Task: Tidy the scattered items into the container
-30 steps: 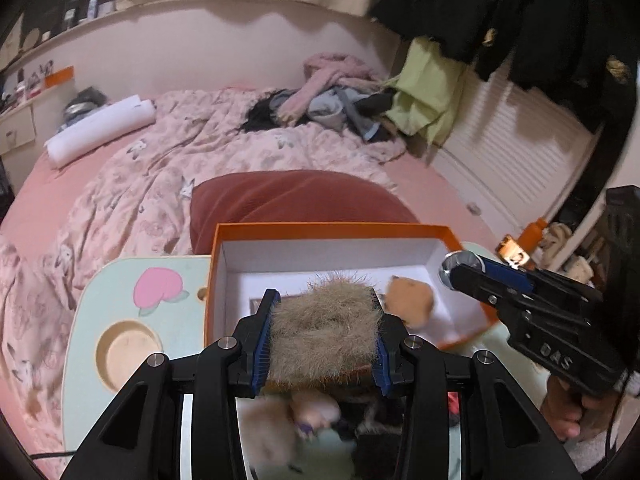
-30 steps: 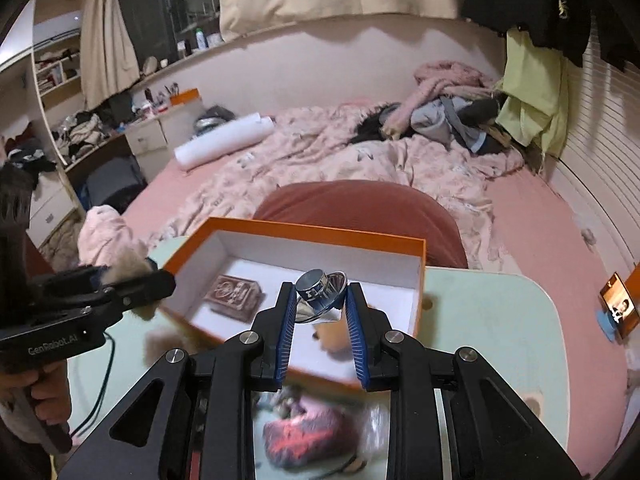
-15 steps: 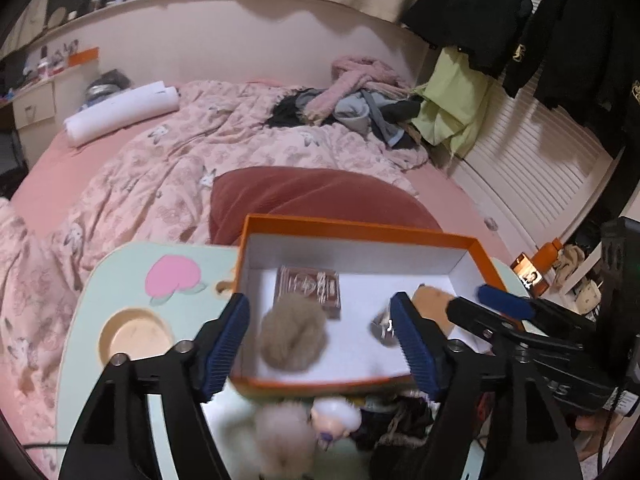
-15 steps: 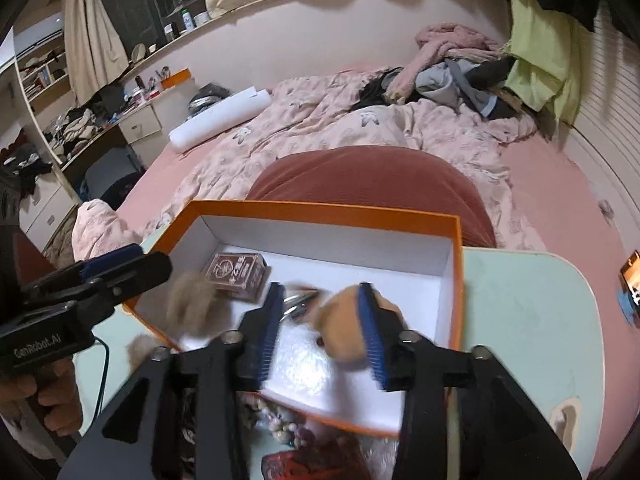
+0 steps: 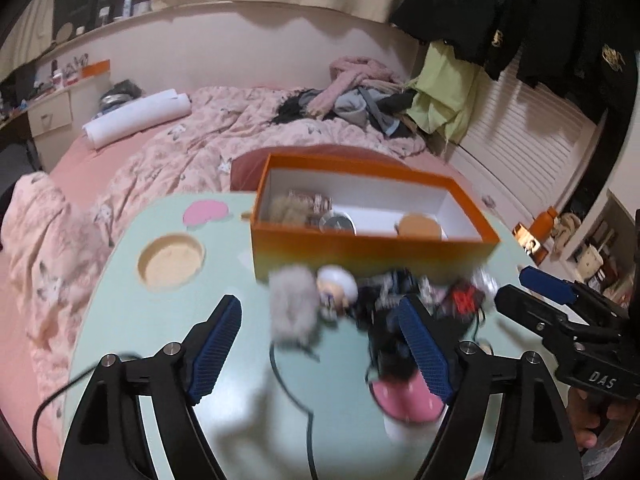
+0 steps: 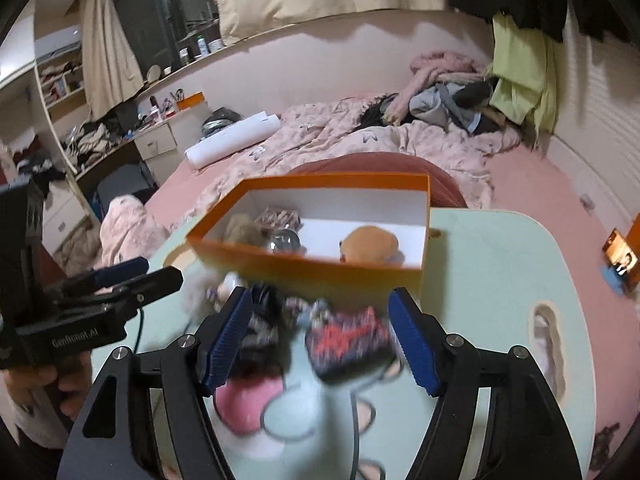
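The orange box (image 5: 372,248) stands on the mint table and holds a brown fluff ball (image 5: 288,208), a card pack (image 6: 280,218), a round metal piece (image 5: 338,224) and a tan plush (image 6: 370,244). In front of it lies a blurred heap: a grey pom-pom (image 5: 294,308), a small doll (image 5: 338,284), a red-and-black pouch (image 6: 348,340) and a pink item (image 5: 404,396). My left gripper (image 5: 324,356) hovers over the pom-pom side, its jaws opening and gripping nothing. My right gripper (image 6: 324,340) hangs over the pouch, jaws opening too, pads clear of it.
The table (image 5: 120,320) has a round recess (image 5: 171,258) at its left and a notch (image 6: 546,340) at its right. A black cable (image 5: 292,392) runs across the near part. A red cushion (image 6: 372,164) and a bed with a pink quilt (image 5: 160,168) lie behind the box.
The left gripper let the fluff ball go and the right let the metal piece go, both into the box. Both opened wide and drew back over the heap.
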{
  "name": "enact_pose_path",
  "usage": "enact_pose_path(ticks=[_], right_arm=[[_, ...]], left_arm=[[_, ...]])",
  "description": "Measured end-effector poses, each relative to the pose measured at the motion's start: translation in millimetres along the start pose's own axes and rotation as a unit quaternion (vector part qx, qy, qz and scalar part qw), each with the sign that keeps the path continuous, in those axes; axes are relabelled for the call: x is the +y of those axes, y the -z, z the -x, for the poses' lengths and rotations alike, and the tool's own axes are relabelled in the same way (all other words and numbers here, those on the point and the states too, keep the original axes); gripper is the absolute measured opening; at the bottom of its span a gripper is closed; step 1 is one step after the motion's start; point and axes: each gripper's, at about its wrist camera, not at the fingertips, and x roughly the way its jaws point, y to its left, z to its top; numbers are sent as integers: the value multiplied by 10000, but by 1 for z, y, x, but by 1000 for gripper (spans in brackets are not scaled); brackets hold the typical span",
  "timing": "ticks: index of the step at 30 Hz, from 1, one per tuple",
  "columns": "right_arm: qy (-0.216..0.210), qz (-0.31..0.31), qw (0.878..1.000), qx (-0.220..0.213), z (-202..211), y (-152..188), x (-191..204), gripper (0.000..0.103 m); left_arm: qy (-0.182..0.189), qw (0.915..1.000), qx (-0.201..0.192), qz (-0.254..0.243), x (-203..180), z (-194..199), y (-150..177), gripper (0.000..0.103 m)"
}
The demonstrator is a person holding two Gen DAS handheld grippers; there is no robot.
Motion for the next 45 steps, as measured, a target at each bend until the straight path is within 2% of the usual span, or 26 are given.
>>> enact_pose_path(ticks=[2,6,9,11,12,14,16,19,26,36,45], right_arm=[[62,-60,9999,106,0,12,2,71],[90,-129,9987,477,-8,34,6,71],[333,3,9979,552,-13,48,7,71],[407,-25,9968,688,-21,52,5,71],[418,-47,9964,734,-25,54,3,72],[531,64,9962,689,-25,59,6,82],[655,303,9951,670,-28,64,11,87],[900,506,9922,701,-32,70,16,102],[831,598,9925,673,-34,71,18,103],[349,1021,9920,650,-34,75,30,103],[238,863,9944,553,-29,75,26,102]], left_arm=[[-56,9999,110,-19,-3,-1,12,81],[-16,9976,664,-211,-7,-17,38,82],[-165,9959,864,-211,-6,-29,47,82],[-303,9954,855,-303,-8,-31,48,85],[-358,9950,855,-375,-10,-33,49,90],[-438,9937,883,-527,-15,-35,52,103],[-433,9942,843,-511,-13,-35,53,103],[-443,9945,807,-496,-10,-34,52,103],[-423,9949,760,-502,-11,-34,53,103],[-421,9950,757,-505,-10,-34,53,103],[-409,9951,748,-502,-10,-34,53,103]])
